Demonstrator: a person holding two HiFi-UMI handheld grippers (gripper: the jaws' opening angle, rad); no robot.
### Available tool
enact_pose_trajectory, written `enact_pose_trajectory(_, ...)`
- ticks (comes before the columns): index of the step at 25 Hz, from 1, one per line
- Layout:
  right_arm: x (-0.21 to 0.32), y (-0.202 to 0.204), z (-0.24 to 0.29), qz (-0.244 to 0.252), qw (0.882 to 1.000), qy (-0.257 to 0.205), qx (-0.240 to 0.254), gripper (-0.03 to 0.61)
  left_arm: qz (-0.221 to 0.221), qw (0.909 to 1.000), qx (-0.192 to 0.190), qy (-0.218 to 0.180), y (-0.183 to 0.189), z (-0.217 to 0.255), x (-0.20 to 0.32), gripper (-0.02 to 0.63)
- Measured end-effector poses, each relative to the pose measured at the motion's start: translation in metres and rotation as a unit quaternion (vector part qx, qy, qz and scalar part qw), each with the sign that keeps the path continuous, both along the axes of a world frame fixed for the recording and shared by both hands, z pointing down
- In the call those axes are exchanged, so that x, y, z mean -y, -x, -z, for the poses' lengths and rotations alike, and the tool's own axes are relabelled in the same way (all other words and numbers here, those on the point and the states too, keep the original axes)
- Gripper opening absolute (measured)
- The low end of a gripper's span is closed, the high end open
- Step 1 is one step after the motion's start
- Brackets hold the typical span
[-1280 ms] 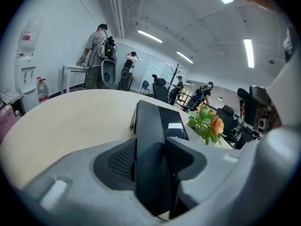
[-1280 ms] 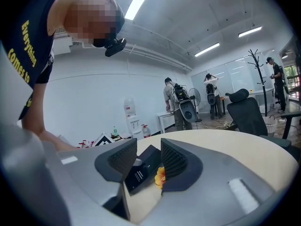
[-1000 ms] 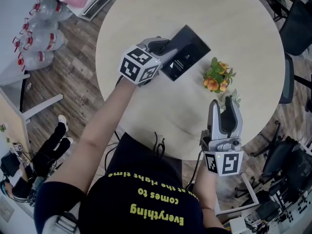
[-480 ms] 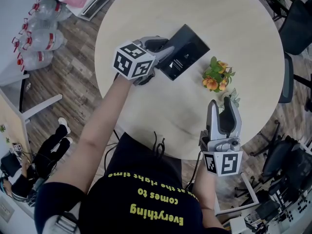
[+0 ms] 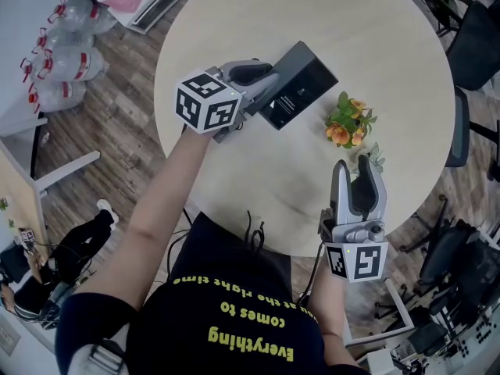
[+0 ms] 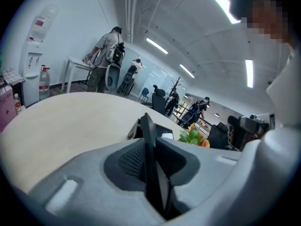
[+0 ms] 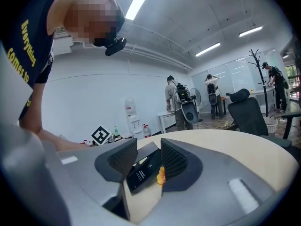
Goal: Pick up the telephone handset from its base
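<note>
The telephone is a flat black slab in the middle of the round table. My left gripper grips its left end. In the left gripper view the thin black handset stands edge-on between the pads, and the jaws are closing on it. That end is raised off the table. Another black part, probably the base, lies just beyond; handset and base cannot be told apart from above. My right gripper hangs open over the table's near edge, nothing between its fingers.
A small bunch of orange flowers lies right of the telephone, between it and my right gripper. Office chairs stand at the table's right side, and water bottles on the floor at the left. People stand far off in the room.
My left gripper has risen and rolled a little with the telephone's left end, which now shows its side face. The right gripper has stayed still.
</note>
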State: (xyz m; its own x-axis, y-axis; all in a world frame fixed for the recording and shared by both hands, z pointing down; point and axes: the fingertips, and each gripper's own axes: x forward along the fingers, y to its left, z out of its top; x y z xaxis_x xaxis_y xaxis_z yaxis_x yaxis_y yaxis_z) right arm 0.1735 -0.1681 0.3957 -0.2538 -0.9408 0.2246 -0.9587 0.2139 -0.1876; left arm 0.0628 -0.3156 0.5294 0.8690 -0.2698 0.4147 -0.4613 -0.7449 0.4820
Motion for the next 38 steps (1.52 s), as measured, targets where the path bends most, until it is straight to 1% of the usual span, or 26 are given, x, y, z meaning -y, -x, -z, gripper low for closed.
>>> enact_pose_trajectory(1,-0.001,0.000,0.000,0.000,1.000,0.000,0.000,0.169,0.003,0.9999,0.004,-0.011,0.001,0.003,0.001,0.067)
enact_pose_trajectory(3,-0.002,0.000,0.000,0.001,1.000,-0.001,0.000,0.169,0.002,0.9992,0.018,-0.036,0.002,0.007,0.000,0.067)
enact_pose_trajectory(6,-0.004,0.002,0.002,0.001,1.000,-0.003,0.000,0.169,-0.006,0.9983,0.028,-0.050,0.000,0.010,-0.004,0.067)
enact_pose_trajectory(12,-0.006,0.002,0.010,0.000,1.000,-0.011,-0.005,0.168,0.002,0.9980,0.017,-0.061,0.002,0.025,-0.011,0.067)
enact_pose_trajectory(17,-0.010,0.001,0.020,0.002,1.000,-0.022,-0.010,0.164,0.012,0.9967,0.003,-0.080,0.004,0.048,-0.016,0.067)
enact_pose_trajectory(18,-0.012,0.002,0.022,0.004,1.000,-0.024,-0.011,0.151,0.015,0.9963,0.000,-0.084,0.005,0.053,-0.018,0.067)
enact_pose_trajectory(20,-0.017,0.004,0.028,0.008,0.999,-0.032,-0.014,0.096,0.021,0.9952,-0.006,-0.095,0.008,0.065,-0.022,0.067)
enact_pose_trajectory(27,-0.034,0.007,0.050,0.016,0.998,-0.058,-0.022,0.072,0.044,0.9898,-0.019,-0.134,0.020,0.105,-0.042,0.067)
enact_pose_trajectory(31,-0.046,0.009,0.066,0.021,0.997,-0.074,-0.031,0.054,0.057,0.9871,-0.029,-0.147,0.029,0.128,-0.060,0.067)
enact_pose_trajectory(34,-0.055,0.010,0.077,0.027,0.995,-0.086,-0.039,0.037,0.066,0.9830,-0.027,-0.169,0.036,0.144,-0.074,0.067)
enact_pose_trajectory(38,-0.066,0.012,0.090,0.039,0.993,-0.100,-0.045,0.012,0.085,0.9702,-0.009,-0.227,0.044,0.168,-0.093,0.067)
